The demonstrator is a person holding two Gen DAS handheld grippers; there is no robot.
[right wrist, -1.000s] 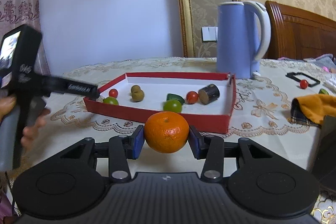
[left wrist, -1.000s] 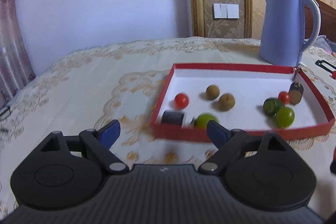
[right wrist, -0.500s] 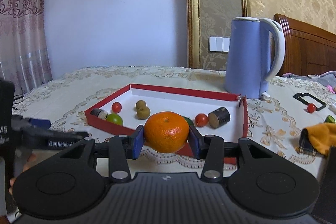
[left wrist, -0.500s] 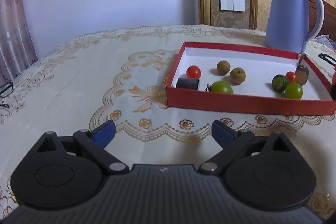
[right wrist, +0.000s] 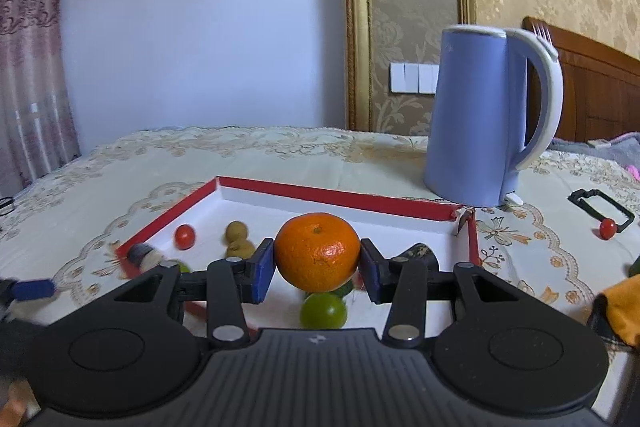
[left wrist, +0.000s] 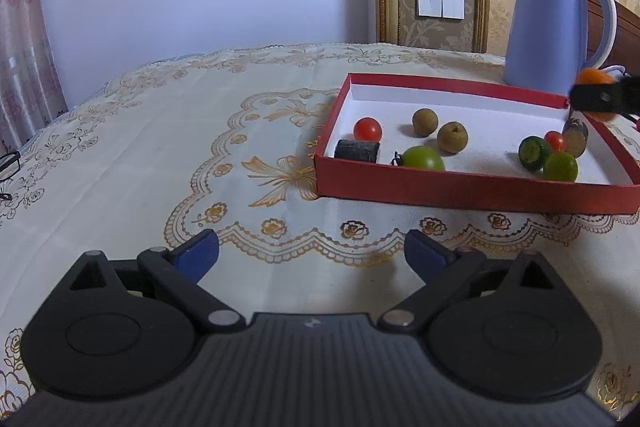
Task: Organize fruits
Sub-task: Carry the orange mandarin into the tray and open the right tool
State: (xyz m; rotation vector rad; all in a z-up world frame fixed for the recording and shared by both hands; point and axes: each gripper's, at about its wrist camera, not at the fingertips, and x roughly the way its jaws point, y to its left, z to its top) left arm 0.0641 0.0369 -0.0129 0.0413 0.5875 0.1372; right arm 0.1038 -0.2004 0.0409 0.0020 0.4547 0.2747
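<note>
My right gripper (right wrist: 317, 265) pinches the orange (right wrist: 317, 250) — held above the red tray (right wrist: 340, 198), kettle (right wrist: 480, 115) at two o'clock. My left gripper (left wrist: 311, 254) has just been opening — now wide, nothing between its jaws, tray at one o'clock.

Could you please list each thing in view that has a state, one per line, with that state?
right gripper: shut on the orange, held over the tray.
orange: gripped, off the table.
left gripper: open, jaws just widened, nothing between them.
red tray: open-topped, holding small fruits.
blue kettle: upright, lid shut.
left red tomato: resting in the tray.
</note>
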